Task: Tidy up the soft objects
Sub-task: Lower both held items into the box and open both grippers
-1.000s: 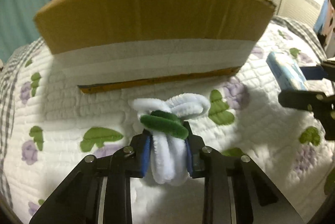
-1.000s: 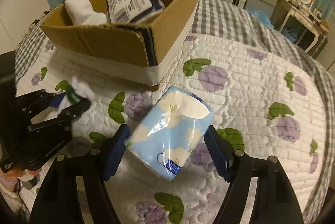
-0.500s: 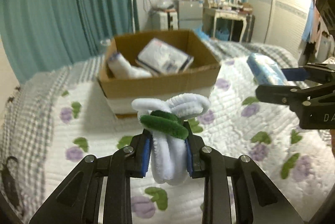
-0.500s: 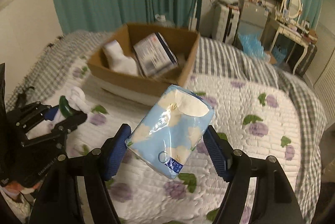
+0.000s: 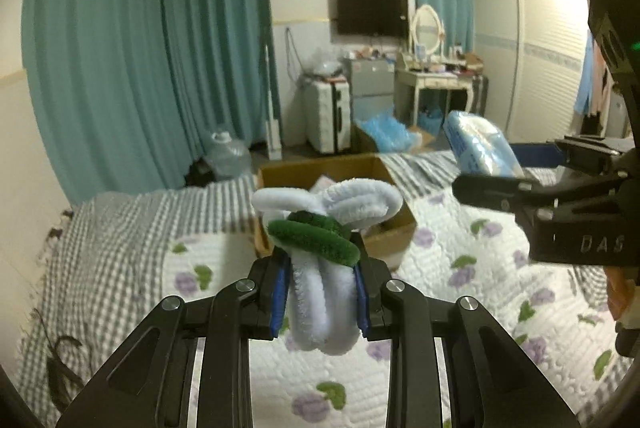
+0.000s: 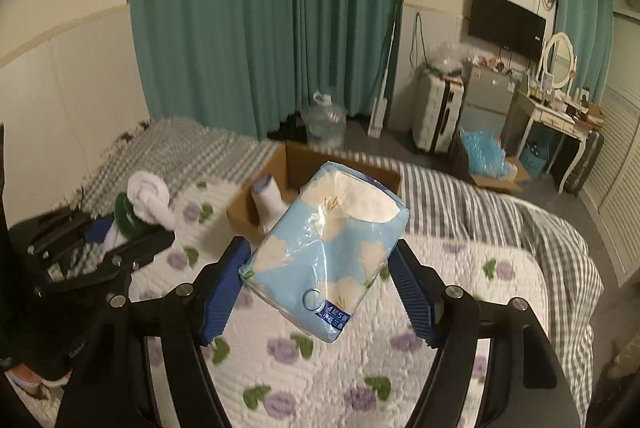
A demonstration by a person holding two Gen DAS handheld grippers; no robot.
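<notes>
My left gripper [image 5: 320, 292] is shut on a white plush bundle with a green band [image 5: 322, 248], held high above the bed. It also shows at the left of the right wrist view [image 6: 148, 208]. My right gripper [image 6: 320, 288] is shut on a light blue tissue pack [image 6: 326, 252], also held high; the pack shows at the right of the left wrist view [image 5: 480, 148]. The open cardboard box [image 6: 296, 164] sits on the bed beyond and below both grippers, with a white rolled item [image 6: 269, 202] inside. The box [image 5: 400, 232] is partly hidden behind the plush.
The bed has a white quilt with purple flowers [image 6: 460, 308] and a grey checked blanket [image 5: 120, 228]. Teal curtains [image 6: 260, 8], a water jug [image 6: 324, 124], a suitcase [image 6: 438, 112] and a dressing table [image 6: 556, 112] stand beyond the bed.
Both grippers have risen and drawn back from the box with their loads still held. The box has shrunk from close and large to small and far below.
</notes>
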